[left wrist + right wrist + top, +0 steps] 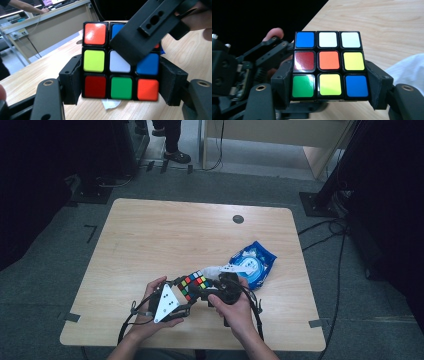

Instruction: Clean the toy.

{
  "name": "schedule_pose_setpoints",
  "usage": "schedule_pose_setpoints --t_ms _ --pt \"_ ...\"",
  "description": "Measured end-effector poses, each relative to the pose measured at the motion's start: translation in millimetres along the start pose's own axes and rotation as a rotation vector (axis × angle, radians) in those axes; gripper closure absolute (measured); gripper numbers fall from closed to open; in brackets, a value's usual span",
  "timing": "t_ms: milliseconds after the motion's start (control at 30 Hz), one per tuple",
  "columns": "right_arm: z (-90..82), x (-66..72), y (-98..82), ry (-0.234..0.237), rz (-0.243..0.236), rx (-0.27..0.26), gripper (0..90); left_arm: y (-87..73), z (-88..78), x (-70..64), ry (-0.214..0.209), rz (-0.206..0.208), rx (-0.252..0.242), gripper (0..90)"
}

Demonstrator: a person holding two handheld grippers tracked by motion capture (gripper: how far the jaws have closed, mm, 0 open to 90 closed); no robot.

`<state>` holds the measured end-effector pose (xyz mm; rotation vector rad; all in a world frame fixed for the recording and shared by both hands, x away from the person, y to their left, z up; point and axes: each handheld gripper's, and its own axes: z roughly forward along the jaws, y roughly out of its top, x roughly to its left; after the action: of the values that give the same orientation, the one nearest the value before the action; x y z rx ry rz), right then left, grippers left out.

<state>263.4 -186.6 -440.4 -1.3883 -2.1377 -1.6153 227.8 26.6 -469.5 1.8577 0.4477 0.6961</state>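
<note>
High view, cube: the puzzle cube (194, 283) is held above the near part of the wooden table (150, 235), between the left gripper (186, 293) and the right gripper (210, 287).
High view, beyond the grippers: a blue packet (255, 261) lies on the table just past the right gripper, close behind the cube.
Left gripper view, grip: the left gripper (120, 83) has its jaws well apart, pads pressed on the two sides of the cube's (121, 61) lower rows; the red, green and orange row sits lowest.
Left gripper view, ahead: the other gripper's dark jaw lies across the cube's upper right.
Right gripper view, grip: the right gripper (329, 86) clamps the cube (329, 65) by its bottom row, jaws partly spread.
Right gripper view, left of the jaws: the other gripper's frame and a fingertip.
</note>
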Motion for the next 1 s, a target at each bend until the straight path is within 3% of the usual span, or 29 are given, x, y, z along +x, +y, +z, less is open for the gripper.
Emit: schedule_pose_setpoints --t_ms 167,300,367,467,500,533,567,600,700,833,1000 --pt "3.3 2.5 -0.7 0.017 -0.025 0.013 34.4 -0.5 -2.7 2.2 0.001 0.007 -0.011 34.0" --pt "-5.3 -0.3 4.3 0.048 -0.022 -0.042 34.7 -4.3 -5.7 12.5 0.015 -0.017 0.003 34.0" --pt "-9.9 -1.9 5.4 0.043 -0.022 -0.072 41.1 -8.9 -7.6 20.1 0.035 -0.037 0.014 34.0" --pt "-10.1 -7.5 3.9 -0.033 -0.059 -0.088 40.7 -14.9 -11.2 31.6 0.070 -0.068 0.027 34.0" --pt "-7.5 -11.4 1.8 -0.075 -0.079 -0.082 40.9 -16.1 -12.0 33.7 0.077 -0.075 0.030 34.0" --pt "-1.4 -17.9 -2.6 -0.149 -0.117 -0.068 41.7 -17.4 -12.9 36.2 0.081 -0.085 0.030 34.0" --pt "-1.4 -17.9 -2.6 -0.149 -0.117 -0.068 41.7 -18.0 -13.6 37.6 0.083 -0.093 0.030 34.0" --pt "1.6 -21.0 -5.0 -0.189 -0.141 -0.064 42.8 -18.7 -14.2 38.6 0.086 -0.106 0.027 34.1" --pt "15.8 -42.1 -17.5 -0.298 -0.182 -0.040 45.9 -18.7 -13.5 38.0 0.082 -0.102 0.031 34.1" --pt "28.0 -57.7 -26.0 -0.343 -0.182 -0.001 46.6 -19.1 -9.7 34.0 0.070 -0.098 0.037 34.1" --pt "38.3 -60.7 -32.3 -0.402 -0.221 0.042 52.9 -19.3 -7.2 30.2 0.056 -0.092 0.046 34.1"
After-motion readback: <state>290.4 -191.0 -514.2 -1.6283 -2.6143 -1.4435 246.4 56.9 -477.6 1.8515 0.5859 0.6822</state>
